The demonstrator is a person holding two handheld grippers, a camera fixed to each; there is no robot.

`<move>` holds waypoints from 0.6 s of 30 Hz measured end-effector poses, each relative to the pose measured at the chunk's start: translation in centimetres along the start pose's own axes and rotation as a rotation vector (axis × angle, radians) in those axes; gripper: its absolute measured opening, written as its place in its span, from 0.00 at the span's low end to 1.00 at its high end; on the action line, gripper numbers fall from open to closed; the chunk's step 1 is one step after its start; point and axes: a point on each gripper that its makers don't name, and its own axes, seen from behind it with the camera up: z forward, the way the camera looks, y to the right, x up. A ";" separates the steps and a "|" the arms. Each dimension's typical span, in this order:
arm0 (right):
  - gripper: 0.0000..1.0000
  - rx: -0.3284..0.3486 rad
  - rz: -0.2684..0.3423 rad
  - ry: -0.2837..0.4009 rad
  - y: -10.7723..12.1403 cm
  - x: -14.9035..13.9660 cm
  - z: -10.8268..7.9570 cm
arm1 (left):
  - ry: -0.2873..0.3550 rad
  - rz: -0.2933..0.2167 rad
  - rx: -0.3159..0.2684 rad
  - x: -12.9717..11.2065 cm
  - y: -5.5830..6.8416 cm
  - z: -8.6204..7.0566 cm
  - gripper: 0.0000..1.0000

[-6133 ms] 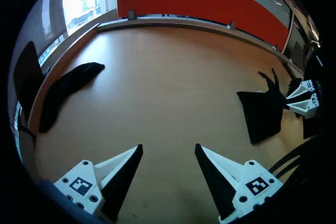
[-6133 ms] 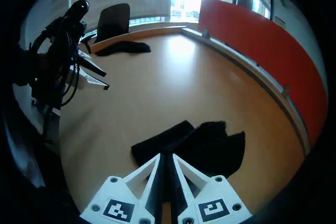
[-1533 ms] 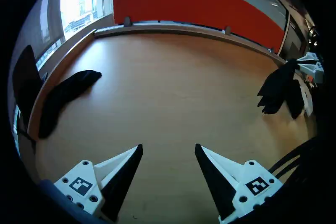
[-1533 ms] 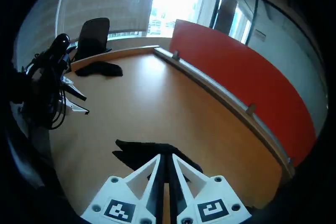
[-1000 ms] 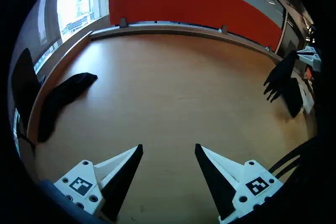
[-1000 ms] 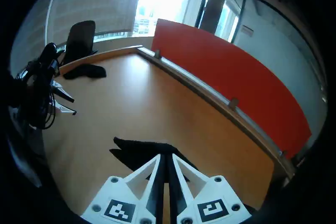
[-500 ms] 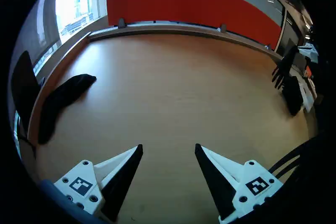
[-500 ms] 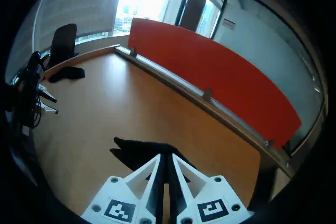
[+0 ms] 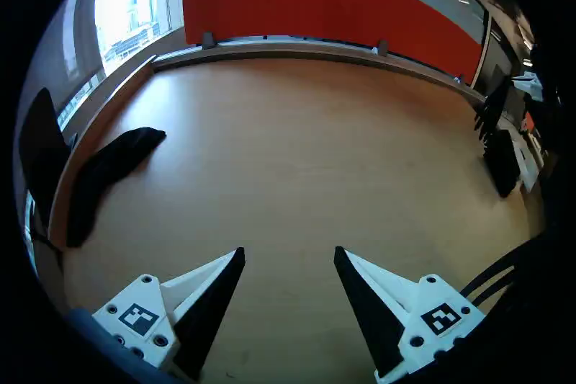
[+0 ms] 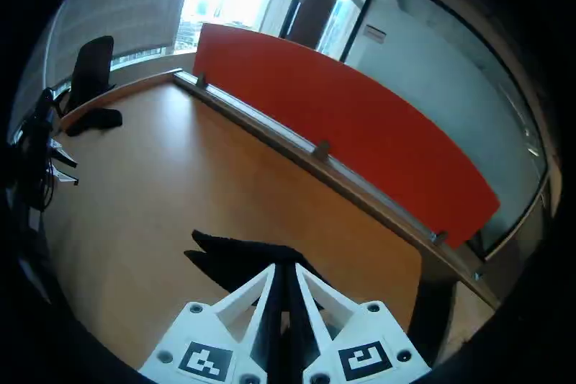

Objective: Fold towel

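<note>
Presently catalogued, by item

1. towel point(image 10: 234, 254): black, soft, matt, limp; one edge pinched between the clenched fingers of right gripper point(image 10: 288, 269); held over the table point(image 10: 158, 168), spreading leftward from the fingertips in right gripper view, pointed corner toward the left. Same towel point(image 9: 494, 104) at far right of left gripper view: narrow dark strip, long axis roughly vertical, ragged lower end pointing down
2. dark shape point(image 9: 502, 164) just below that strip: cloth or shadow, cannot tell
3. left gripper point(image 9: 288, 251): white bodies, black wedge-shaped fingers, spread wide apart, grasping nothing, low over the tabletop
4. table: light-brown wood grain, smooth, curved edge
5. second black cloth point(image 9: 108, 168): crumpled, elongated, lying near the table's left edge, well apart from the towel
6. red divider panel point(image 9: 324, 2): flat, standing along the table's back edge on small grey brackets
7. black office chair point(image 9: 39, 143): beyond the second black cloth
8. glass partition point(image 10: 403, 52): behind the panel
</note>
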 end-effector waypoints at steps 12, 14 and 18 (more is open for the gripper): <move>0.04 -0.063 0.036 -0.026 5.2 -1.2 -0.6 | -0.004 0.005 0.007 -0.2 0.0 -0.2 0.92; 0.04 -0.069 0.039 -0.031 5.7 -1.4 -0.6 | -0.004 0.007 0.008 -0.1 0.0 -0.3 0.92; 0.04 -0.079 0.038 -0.043 6.8 -1.9 -0.6 | -0.004 0.009 0.010 0.0 0.0 -0.3 0.92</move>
